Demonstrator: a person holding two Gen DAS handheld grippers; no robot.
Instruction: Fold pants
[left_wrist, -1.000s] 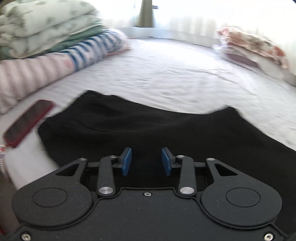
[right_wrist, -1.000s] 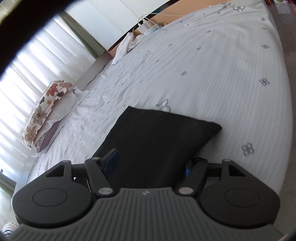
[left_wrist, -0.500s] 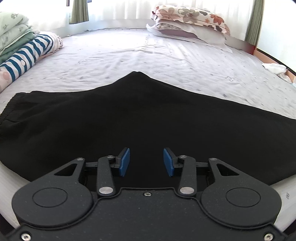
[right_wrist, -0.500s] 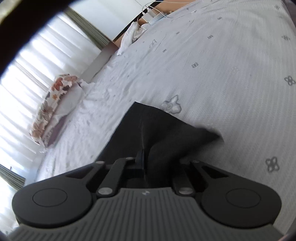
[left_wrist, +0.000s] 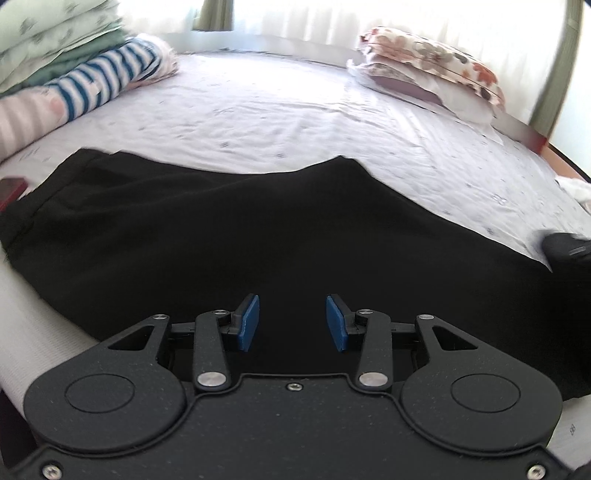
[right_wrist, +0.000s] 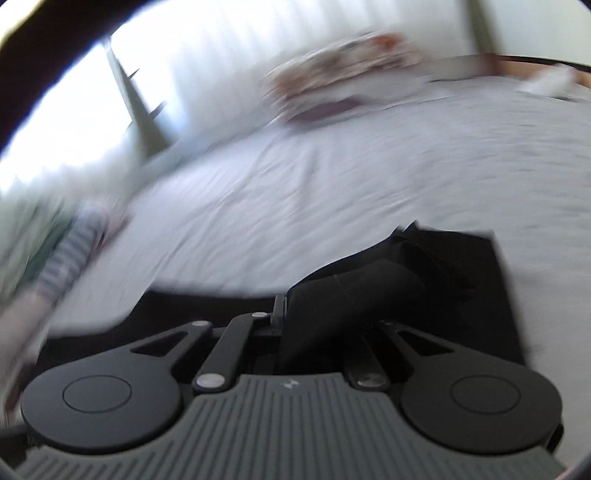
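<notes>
Bunched matte black pants (right_wrist: 369, 291) pinched in right tool (right_wrist: 321, 325).

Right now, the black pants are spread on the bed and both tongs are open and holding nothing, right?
Not quite. The left tongs are open and empty over the black pants on the bed, but the right wrist view shows the right tongs shut on a bunch of the pants fabric.
</notes>
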